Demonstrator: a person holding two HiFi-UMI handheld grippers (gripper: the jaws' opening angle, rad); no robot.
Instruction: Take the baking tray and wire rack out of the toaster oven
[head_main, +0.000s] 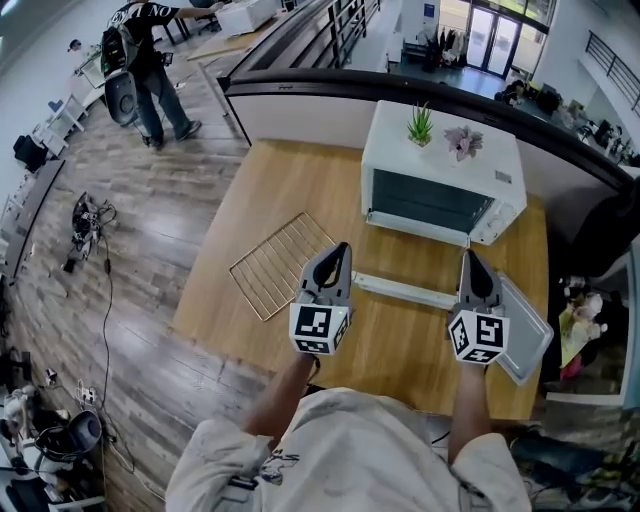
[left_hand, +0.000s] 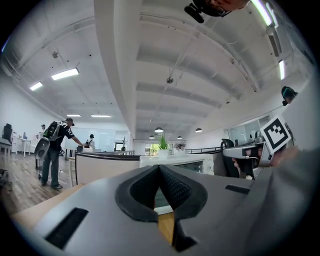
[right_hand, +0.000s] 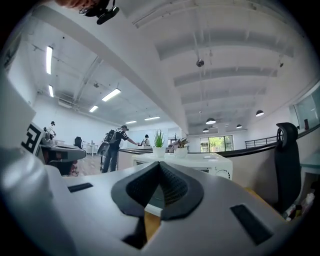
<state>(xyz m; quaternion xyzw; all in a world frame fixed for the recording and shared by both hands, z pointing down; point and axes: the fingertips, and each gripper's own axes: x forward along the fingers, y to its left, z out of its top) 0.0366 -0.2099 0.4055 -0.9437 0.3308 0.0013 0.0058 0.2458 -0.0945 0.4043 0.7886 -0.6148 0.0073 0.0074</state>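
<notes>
The white toaster oven (head_main: 440, 185) stands at the back of the wooden table (head_main: 300, 190), its door (head_main: 405, 291) folded down flat. The wire rack (head_main: 278, 265) lies on the table to the oven's left. On the table's right end, a grey baking tray (head_main: 528, 332) rests beside my right gripper (head_main: 468, 256). Both grippers hover over the table in front of the door, pointing level at the oven. My left gripper (head_main: 341, 248) is shut, its pads meeting with nothing between them. The right gripper is shut and empty too. The oven (left_hand: 175, 162) (right_hand: 200, 162) shows beyond the jaws in both gripper views.
Two small potted plants (head_main: 421, 125) (head_main: 463, 142) stand on the oven's top. A low partition wall (head_main: 300, 110) runs behind the table. A person with a backpack (head_main: 145, 60) stands far off at the back left. A black chair (head_main: 610, 240) is at the right.
</notes>
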